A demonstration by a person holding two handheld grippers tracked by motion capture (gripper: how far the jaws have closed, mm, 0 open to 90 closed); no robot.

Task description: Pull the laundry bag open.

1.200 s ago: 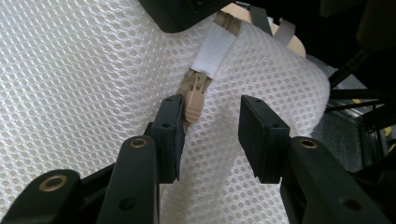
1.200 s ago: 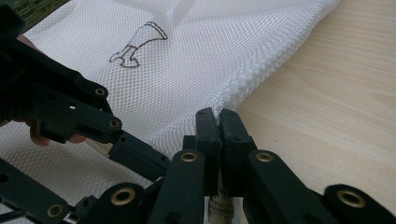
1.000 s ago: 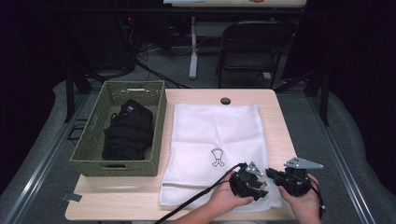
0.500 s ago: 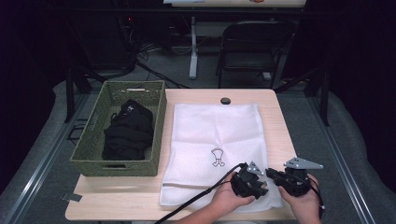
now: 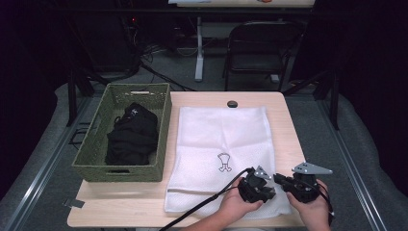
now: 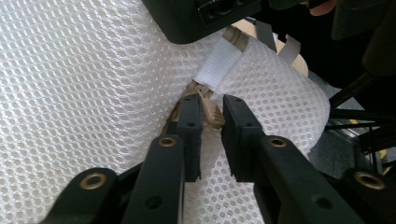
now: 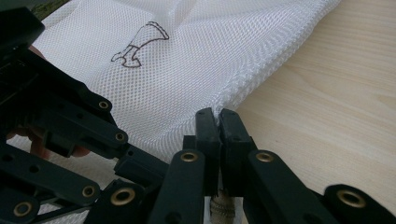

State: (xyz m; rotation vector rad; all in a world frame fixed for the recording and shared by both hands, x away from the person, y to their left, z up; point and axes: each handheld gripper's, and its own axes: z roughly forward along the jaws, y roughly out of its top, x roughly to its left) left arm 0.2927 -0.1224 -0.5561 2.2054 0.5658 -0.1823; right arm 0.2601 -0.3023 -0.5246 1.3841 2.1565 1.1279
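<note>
A white mesh laundry bag point(image 5: 221, 134) lies flat on the wooden table point(image 5: 284, 120). Both grippers work at its near right corner. My left gripper point(image 5: 269, 185) point(image 6: 212, 116) has just been closing its jaws, and they now pinch the tan zipper pull point(image 6: 212, 114) between the pads. My right gripper point(image 5: 281, 180) point(image 7: 219, 121) is shut on the bag's edge point(image 7: 233, 100) at the end of the zipper, with tan zipper tape point(image 7: 219, 205) showing under its jaws. In the right gripper view the left gripper's black frame point(image 7: 70, 121) sits close on the left.
A green woven basket point(image 5: 137, 87) holding black clothes point(image 5: 132, 137) stands left of the bag. A small black round object point(image 5: 232, 103) lies at the table's far edge. A folding chair point(image 5: 260, 48) stands beyond the table. Bare wood point(image 7: 327, 102) runs along the bag's right side.
</note>
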